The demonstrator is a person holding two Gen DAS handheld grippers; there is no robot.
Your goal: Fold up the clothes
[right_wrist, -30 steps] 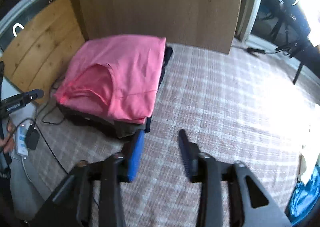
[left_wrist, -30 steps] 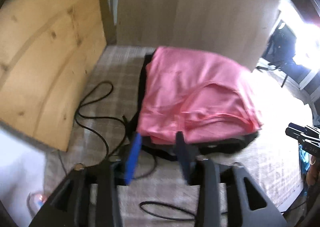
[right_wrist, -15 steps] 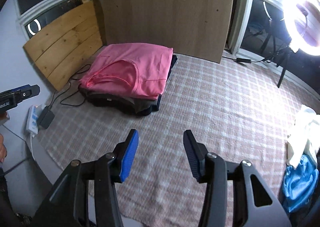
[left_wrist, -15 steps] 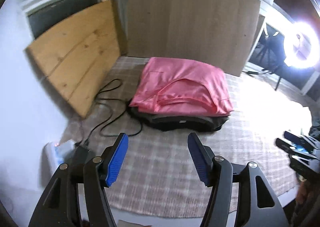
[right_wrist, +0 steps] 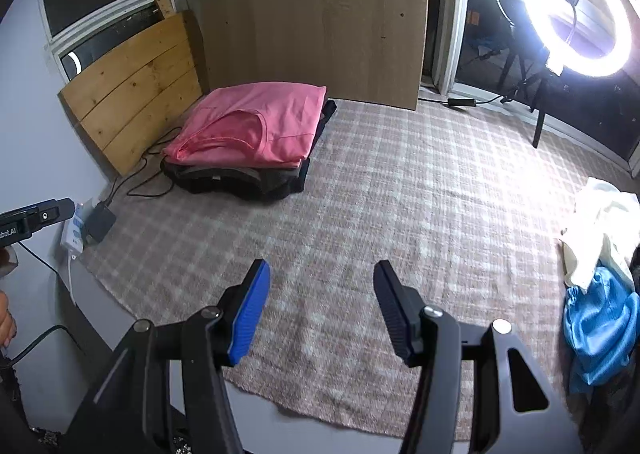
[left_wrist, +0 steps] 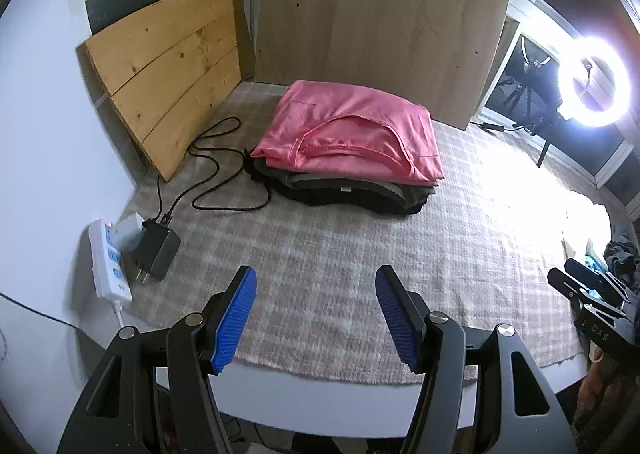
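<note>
A folded pink shirt (left_wrist: 352, 134) lies on top of a stack of dark folded clothes (left_wrist: 352, 194) at the far left of the plaid rug (left_wrist: 360, 254); the pink shirt (right_wrist: 256, 126) and the dark stack (right_wrist: 240, 182) also show in the right wrist view. My left gripper (left_wrist: 316, 282) is open and empty, well back from the stack near the rug's front edge. My right gripper (right_wrist: 322, 270) is open and empty over the rug's front (right_wrist: 400, 194). A heap of unfolded clothes, white (right_wrist: 600, 226) and blue (right_wrist: 600, 326), lies at the right edge.
Wooden boards (left_wrist: 168, 94) and a large panel (left_wrist: 376, 22) lean against the walls behind the stack. A power strip (left_wrist: 106, 258) with an adapter (left_wrist: 160, 250) and black cables (left_wrist: 216, 174) lies at the left. A bright ring light (right_wrist: 576, 14) stands at the back right.
Both grippers have pulled back and up from the stack, leaving the pink shirt on top. Their jaws have opened wider. Much more of the rug shows now.
</note>
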